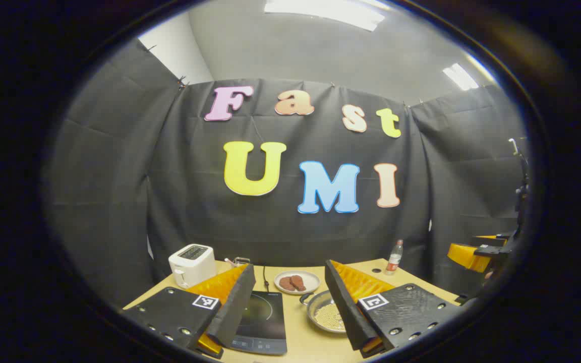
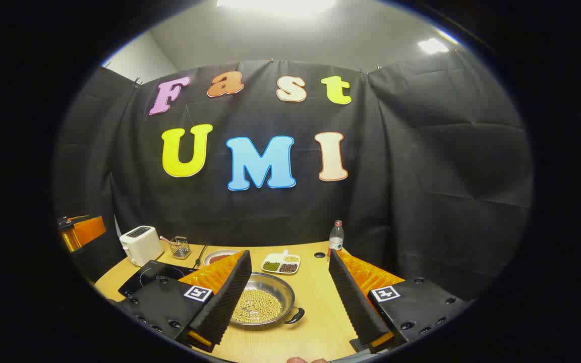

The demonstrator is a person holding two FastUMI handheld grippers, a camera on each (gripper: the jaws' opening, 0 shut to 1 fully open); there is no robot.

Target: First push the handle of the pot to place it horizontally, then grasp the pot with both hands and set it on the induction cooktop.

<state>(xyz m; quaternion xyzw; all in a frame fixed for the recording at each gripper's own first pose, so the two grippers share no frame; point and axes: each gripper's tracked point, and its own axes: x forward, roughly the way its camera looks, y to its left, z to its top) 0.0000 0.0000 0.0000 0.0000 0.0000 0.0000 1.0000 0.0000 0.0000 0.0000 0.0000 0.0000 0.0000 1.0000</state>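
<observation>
Left gripper view: I see my left gripper (image 1: pixel 290 302) above the near edge of the desk (image 1: pixel 300 338), jaws spread wide with nothing between them. Below its left finger lies the cooktop (image 1: pixel 263 320), flat on the desk near the front edge. The pot (image 1: pixel 323 315), holding pale beans, sits on the desk just right of the cooktop, partly behind the right finger; one handle (image 1: pixel 305 297) shows at its far-left rim. A plate (image 1: pixel 296 281) with brown food lies behind the pot. A toaster (image 1: pixel 192 264) stands at the far left corner, a bottle (image 1: pixel 394 257) toward the far right edge. The right gripper (image 1: pixel 477 254) shows past the right edge of the desk; I cannot tell its opening from here.

Right gripper view: I see my right gripper (image 2: pixel 290 297), jaws wide apart, holding nothing. The pot (image 2: pixel 265 302) sits on the desk (image 2: pixel 315 307) near the front edge, partly behind the left finger, a handle (image 2: pixel 295 316) at its near-right rim. The cooktop (image 2: pixel 152 275) lies to its left, apart from it. A divided dish (image 2: pixel 281 264) lies behind the pot; the bottle (image 2: pixel 336 236) stands at the far edge, the toaster (image 2: pixel 140 244) at the far left corner.
</observation>
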